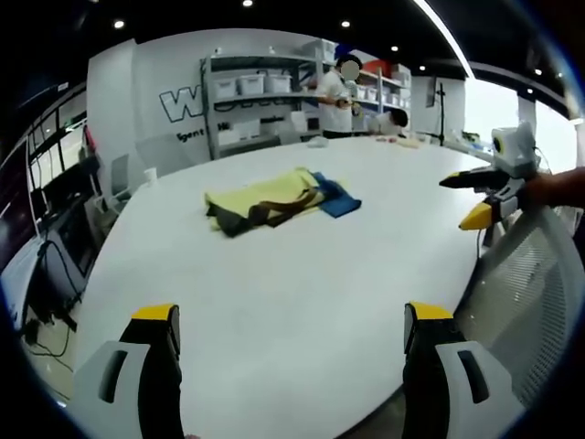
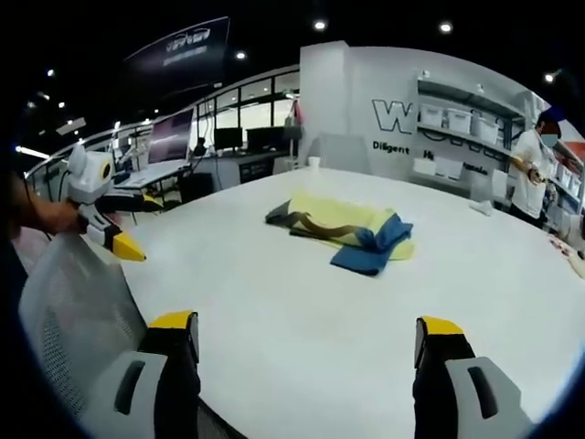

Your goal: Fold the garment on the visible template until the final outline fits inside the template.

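Shelving (image 1: 265, 96) with white bins stood against the far wall at the left of the left gripper view, a person (image 1: 336, 96) standing just beside it. On the white table (image 1: 274, 302), well apart from both tools, lay the garment (image 1: 265, 203): a yellow piece, loosely bunched, with a dark strap or trim across it and a blue cloth (image 1: 336, 199) touching its right end. Whether the blue piece was the template or part of the clothing could not be told.

The left gripper (image 1: 291, 334) hung at the near table edge, jaws spread wide and holding nothing. Further right, the right gripper (image 1: 482, 194) appeared above a mesh chair back (image 1: 526, 293), its yellow tips parted; in its own view the right gripper (image 2: 306, 343) was likewise wide open and empty, with the garment (image 2: 343, 219) near the table's middle.

The step in hand looked like the approach, with no folding begun. Doing it well probably called for bringing both tools in low from opposite ends of the yellow cloth, pinching one layer at each corner rather than the whole bundle, and lifting the strap clear first so it would not snag. Flattening before folding should have kept the outline small.
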Demonstrator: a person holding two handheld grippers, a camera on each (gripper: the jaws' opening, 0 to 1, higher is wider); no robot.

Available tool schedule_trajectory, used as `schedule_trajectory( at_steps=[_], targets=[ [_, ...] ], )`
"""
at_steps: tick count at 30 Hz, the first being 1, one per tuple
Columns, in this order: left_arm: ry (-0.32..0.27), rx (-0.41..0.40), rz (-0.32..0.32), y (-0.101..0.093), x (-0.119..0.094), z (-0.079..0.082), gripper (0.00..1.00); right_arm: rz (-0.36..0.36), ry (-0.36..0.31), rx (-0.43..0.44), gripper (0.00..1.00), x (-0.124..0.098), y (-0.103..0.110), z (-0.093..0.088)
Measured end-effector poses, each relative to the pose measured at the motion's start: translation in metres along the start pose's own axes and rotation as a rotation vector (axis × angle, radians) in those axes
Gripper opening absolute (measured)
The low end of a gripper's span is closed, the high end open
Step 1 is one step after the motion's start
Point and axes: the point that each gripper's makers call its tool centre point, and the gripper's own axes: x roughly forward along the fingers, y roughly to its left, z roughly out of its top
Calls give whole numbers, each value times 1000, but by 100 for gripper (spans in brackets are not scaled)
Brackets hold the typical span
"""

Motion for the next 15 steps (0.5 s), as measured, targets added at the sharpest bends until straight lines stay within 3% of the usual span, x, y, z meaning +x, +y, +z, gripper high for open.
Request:
schedule_trajectory(
  at_steps=[6,15],
  targets=[
    [9,-13,-31,2,-1,1,99,25,11,-35,97,4,-1,4],
    [52,-13,-36,14,2,-11,99,53,3,-78,98,16,-16,23]
  ],
)
